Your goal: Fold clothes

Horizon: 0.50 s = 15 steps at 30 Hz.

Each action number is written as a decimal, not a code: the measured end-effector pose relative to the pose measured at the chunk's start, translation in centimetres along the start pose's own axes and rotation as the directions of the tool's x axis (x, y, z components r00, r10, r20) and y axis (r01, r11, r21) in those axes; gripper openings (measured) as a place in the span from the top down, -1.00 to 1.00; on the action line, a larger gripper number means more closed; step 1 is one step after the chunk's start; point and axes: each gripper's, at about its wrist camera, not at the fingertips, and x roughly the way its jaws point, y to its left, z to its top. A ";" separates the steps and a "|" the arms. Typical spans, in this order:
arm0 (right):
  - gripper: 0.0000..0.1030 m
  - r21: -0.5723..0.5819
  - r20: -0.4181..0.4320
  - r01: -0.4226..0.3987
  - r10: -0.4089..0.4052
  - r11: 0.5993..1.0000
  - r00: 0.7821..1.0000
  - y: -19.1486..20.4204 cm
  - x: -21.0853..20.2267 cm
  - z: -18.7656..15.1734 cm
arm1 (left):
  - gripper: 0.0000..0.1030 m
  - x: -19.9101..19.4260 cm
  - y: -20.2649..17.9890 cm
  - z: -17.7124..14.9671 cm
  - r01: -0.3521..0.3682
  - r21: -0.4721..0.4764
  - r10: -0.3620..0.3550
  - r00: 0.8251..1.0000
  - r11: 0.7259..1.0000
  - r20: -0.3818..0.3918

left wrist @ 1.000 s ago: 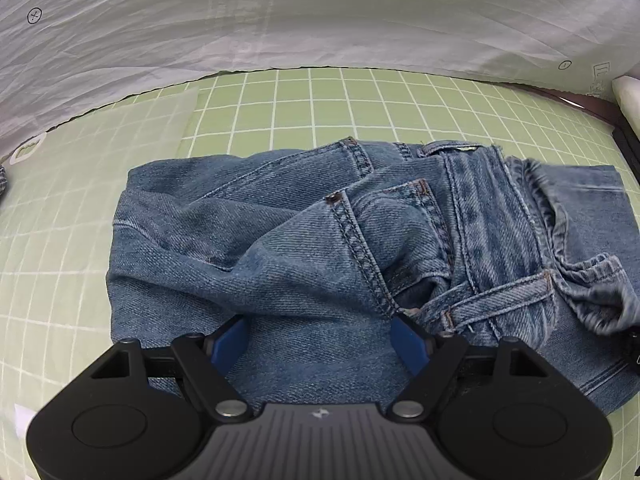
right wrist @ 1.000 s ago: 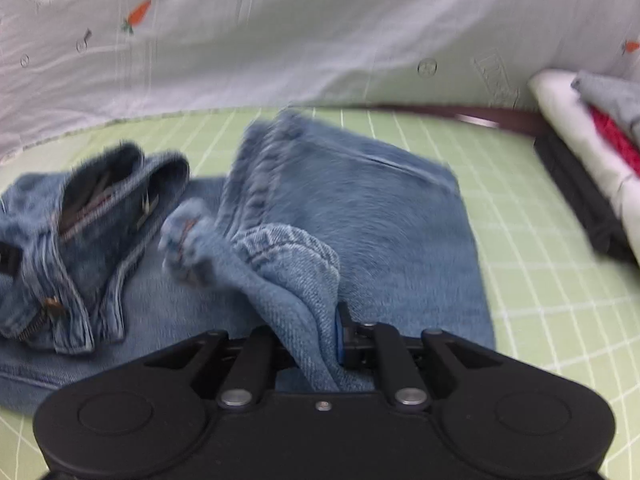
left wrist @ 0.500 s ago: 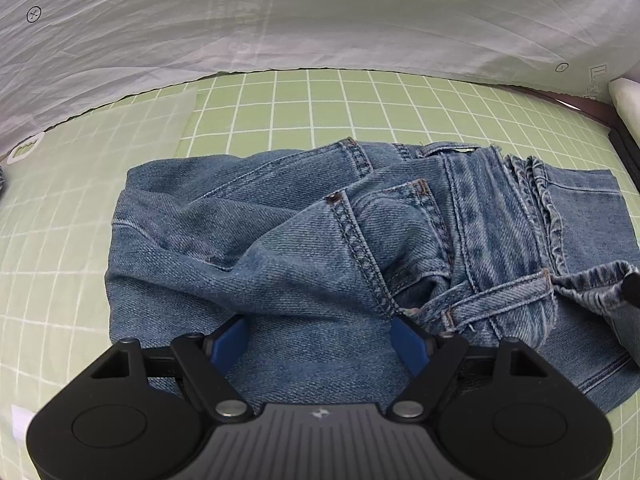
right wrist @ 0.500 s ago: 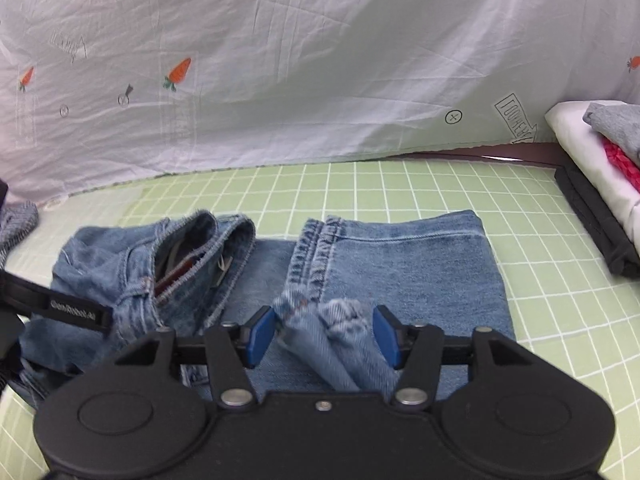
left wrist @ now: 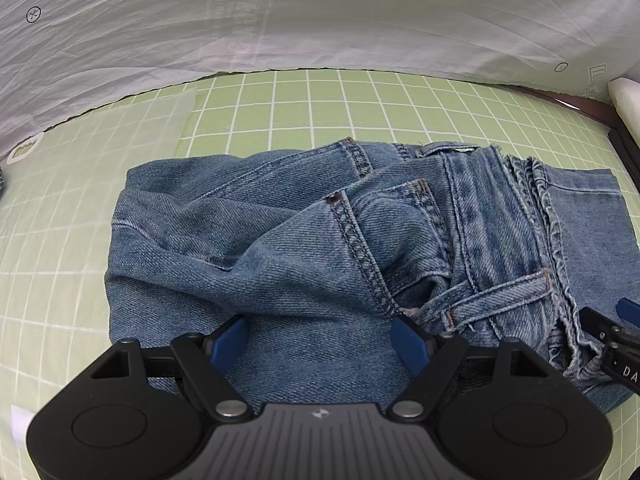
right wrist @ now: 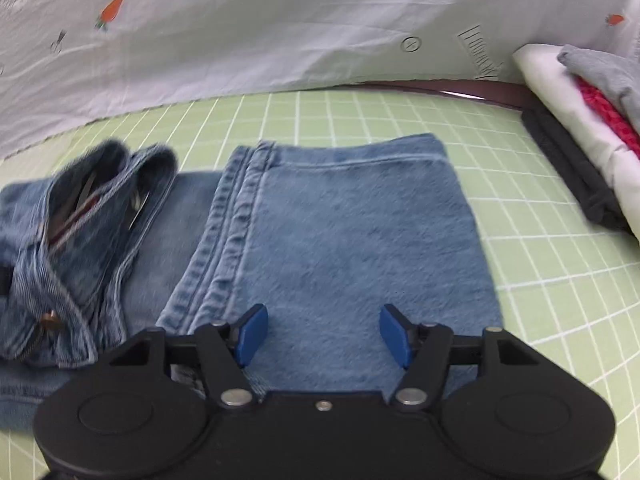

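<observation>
Released hem lies flat; right tool (right wrist: pixel 323 334) opening over jeans (right wrist: pixel 340 240).

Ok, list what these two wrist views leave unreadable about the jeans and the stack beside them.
- Near edge of the blue denim jeans: left wrist view, hidden behind the left gripper body.
- Crumpled waistband: right wrist view, blurred; its inner label is unreadable.
- Hem under the right gripper, whose jaws are opening with nothing between them: covered by its body.
- Folded stack of white, red and grey clothes: cut off by the right edge.
</observation>
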 end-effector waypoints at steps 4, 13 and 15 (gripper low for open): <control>-0.59 -0.020 0.028 0.011 -0.010 1.000 1.000 -0.6 -1.0 0.0 | -0.54 0.0 -0.1 -0.1 -0.002 0.001 0.002 1.000 1.000 0.004; -0.75 0.205 -0.039 0.131 -0.126 0.970 0.991 -7.3 0.8 -0.1 | -0.55 0.0 -0.1 0.0 -0.005 0.011 0.005 1.000 1.000 0.002; -0.66 0.231 -0.037 0.091 -0.085 0.969 0.996 -7.7 1.2 -0.5 | -0.55 0.0 -0.2 0.0 -0.006 0.012 0.006 1.000 1.000 0.003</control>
